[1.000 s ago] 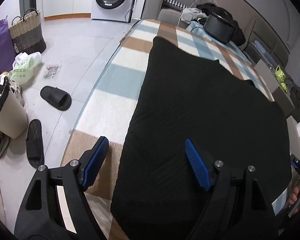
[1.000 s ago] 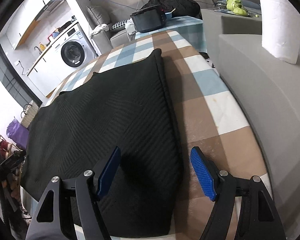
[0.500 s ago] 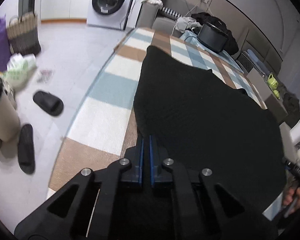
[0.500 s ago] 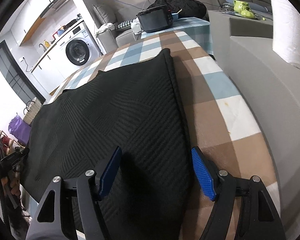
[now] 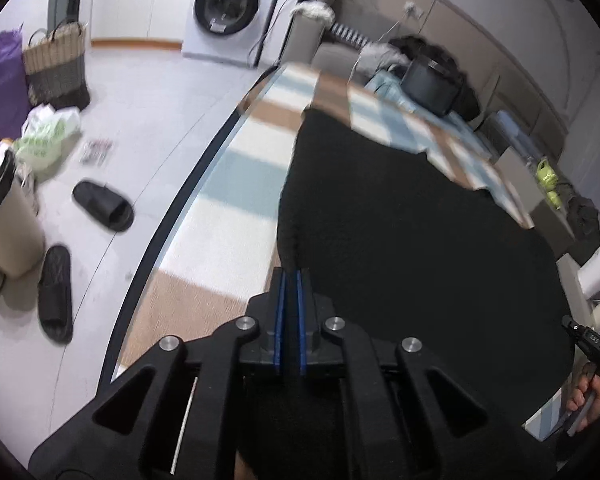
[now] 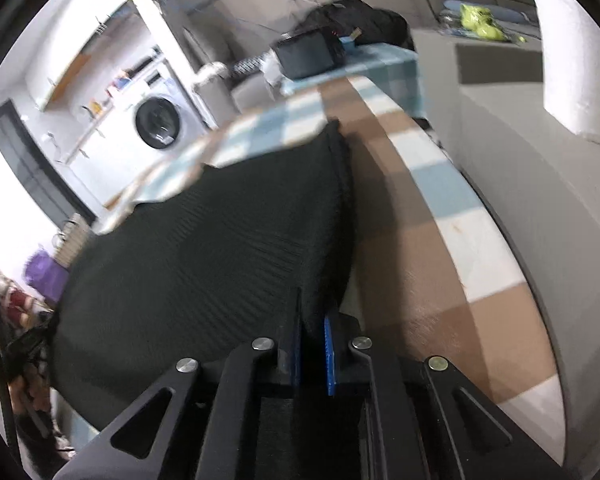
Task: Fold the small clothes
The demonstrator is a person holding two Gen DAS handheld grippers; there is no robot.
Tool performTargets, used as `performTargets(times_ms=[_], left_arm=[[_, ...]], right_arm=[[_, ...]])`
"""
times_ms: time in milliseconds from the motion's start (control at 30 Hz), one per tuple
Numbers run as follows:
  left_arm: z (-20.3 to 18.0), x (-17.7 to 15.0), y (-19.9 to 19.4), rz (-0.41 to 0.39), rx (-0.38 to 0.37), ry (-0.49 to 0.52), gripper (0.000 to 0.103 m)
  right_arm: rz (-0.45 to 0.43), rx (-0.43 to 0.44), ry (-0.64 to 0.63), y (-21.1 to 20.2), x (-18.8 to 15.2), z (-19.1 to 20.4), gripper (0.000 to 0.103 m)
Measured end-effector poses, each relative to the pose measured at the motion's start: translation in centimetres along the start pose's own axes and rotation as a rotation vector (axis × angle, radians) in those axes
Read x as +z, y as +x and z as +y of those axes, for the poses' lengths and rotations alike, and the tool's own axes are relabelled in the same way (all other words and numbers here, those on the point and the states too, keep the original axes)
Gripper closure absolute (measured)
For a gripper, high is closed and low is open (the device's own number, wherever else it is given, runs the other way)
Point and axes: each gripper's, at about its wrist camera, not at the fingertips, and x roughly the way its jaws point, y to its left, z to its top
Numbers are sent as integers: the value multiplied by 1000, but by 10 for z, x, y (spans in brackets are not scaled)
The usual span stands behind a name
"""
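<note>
Since a second ago, both of your tools have closed: the left hand-held gripper (image 5: 289,276), whose blue pads stood wide apart over the cloth's left edge, now has them pressed together on that edge, and the right hand-held gripper (image 6: 313,322), still spread half a second ago, is now clamped on the right edge. The far end of the cloth has also pulled back from the bench's far edge, and both views are smeared by motion.

The black garment (image 5: 400,240) is a wide, dark knit piece with a fine ribbed, chevron-like texture, clearest in the right wrist view (image 6: 220,248). It covers most of the checked bench (image 5: 236,184), whose brown, white and pale blue squares show bare along the left edge and at the far end. Its right border is a thicker rolled hem running from the far end toward your right tool, with bare bench (image 6: 440,264) beside it along the right edge.

At your left tool, the near-left corner of the cloth rises in a small peak straight into the closed pads. At your right tool, a bunched fold of the hem sits between the pads, lifted slightly off the bench. The rest of the cloth spreads forward between the two tools, toward the far edge.
</note>
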Motion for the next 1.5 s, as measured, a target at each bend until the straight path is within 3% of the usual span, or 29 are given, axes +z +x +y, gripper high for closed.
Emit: performTargets(times_ms=[67,100,233,300,367,467,567,667,933,967,1033,1100,1233,1367,1433,1500], left_arm=[[1,-1,-2,1,-12,-3,100],[1,-2,-6,-9,-2,0,96],[-3,-10,-21,-29,-2,12,70],[-10,-15,-29,-38,-13,31,51],[-16,-21,-38,-44,-21,62,50],[-28,-29,-48,-54,-29,98,48],[-41,-37,-56,-60,-48,129,40],[-58,-46,-55,-47,-59,197,39],[-94,-70,-37,19,-95,285,39],[-98,-74,-35,25,-103,291,39],[-105,-80,-33,22,-105,323,39],[-112,-88,-35,0,-106,367,39],[-118,-99,-33,31,-126,403,39],[-118,-105,-27,64,-117,415,39],[-117,-104,-28,70,-128,411,39],[-116,-105,-28,77,-138,407,38]], right_arm=[[-31,-16,10,-10,-1,-1,68],[-47,-15,14,-13,-2,-2,63],[-100,-7,-12,-34,-3,11,61],[-97,3,-37,-37,-7,20,59],[-70,35,-63,-34,-12,34,53],[-34,98,-111,-31,-20,57,53],[3,150,-142,-24,-30,78,49],[44,157,-219,-8,-43,106,49],[23,184,-333,15,-57,146,50],[32,194,-335,18,-58,149,58],[59,230,-325,23,-60,148,72],[63,191,-356,24,-63,145,73],[59,137,-383,11,-69,121,73],[17,-32,-328,-11,-61,70,72],[48,18,-321,-19,-61,53,73],[50,1,-356,-24,-63,53,72]])
